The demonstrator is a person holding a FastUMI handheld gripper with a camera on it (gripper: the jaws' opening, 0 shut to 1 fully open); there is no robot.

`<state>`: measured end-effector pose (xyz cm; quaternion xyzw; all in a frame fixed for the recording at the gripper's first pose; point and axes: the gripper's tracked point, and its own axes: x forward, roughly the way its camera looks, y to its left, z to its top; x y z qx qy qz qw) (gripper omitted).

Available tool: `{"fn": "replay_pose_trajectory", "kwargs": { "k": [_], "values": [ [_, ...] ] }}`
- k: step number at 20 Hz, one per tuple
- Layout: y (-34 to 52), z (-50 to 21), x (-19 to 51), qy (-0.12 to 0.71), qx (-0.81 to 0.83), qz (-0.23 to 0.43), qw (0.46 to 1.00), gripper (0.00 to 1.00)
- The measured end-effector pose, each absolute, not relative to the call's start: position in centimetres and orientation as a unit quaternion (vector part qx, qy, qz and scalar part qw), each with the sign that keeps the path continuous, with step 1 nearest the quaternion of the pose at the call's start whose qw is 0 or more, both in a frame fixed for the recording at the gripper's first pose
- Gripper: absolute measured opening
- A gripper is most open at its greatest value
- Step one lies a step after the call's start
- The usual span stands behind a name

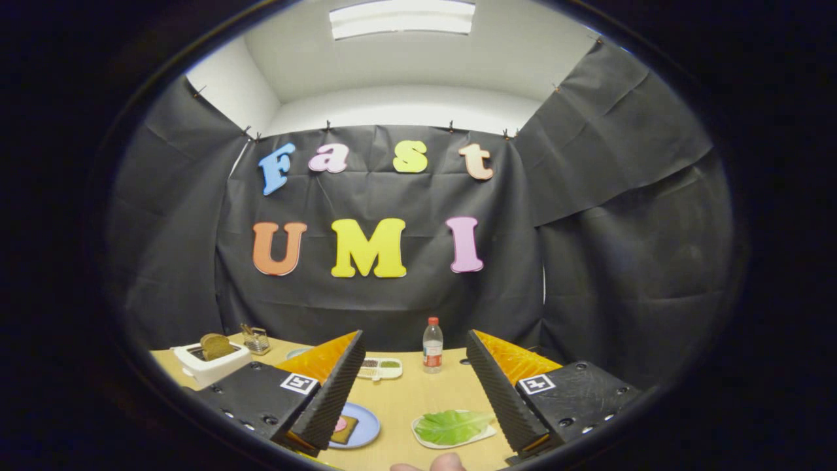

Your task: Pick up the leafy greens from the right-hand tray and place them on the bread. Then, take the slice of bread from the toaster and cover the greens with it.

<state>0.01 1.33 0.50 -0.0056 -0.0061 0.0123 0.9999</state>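
Observation:
My gripper (413,347) is open above the wooden table, nothing between its two black-and-orange fingers. A green leaf (451,425) lies on a white tray (485,436) just inside the right finger, low between the fingers. To its left a blue plate (367,426) holds a dark slice of bread (344,429) with something pink on it, partly hidden by the left finger (330,396). A white toaster (210,363) stands far left beyond the left finger, with a brown bread slice (216,345) sticking up out of its slot.
A plastic water bottle (432,345) with a red cap stands at the table's far edge between the fingers. A small white divided dish (380,368) lies left of it. A small metal rack (256,339) sits behind the toaster. A person's fingertips (431,465) show at the near edge.

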Motion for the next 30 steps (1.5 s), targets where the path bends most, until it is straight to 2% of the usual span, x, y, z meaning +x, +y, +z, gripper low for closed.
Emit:
{"fn": "replay_pose_trajectory", "kwargs": {
  "k": [10,18,30],
  "values": [
    [1.2,-0.1,0.4,-0.001,-0.009,0.018,1.0,0.95],
    [-2.4,-1.9,2.1,0.032,-0.022,0.021,0.999,0.95],
    [-9.9,-12.0,4.6,0.138,-0.003,0.0,0.99,0.95]
  ]
}}
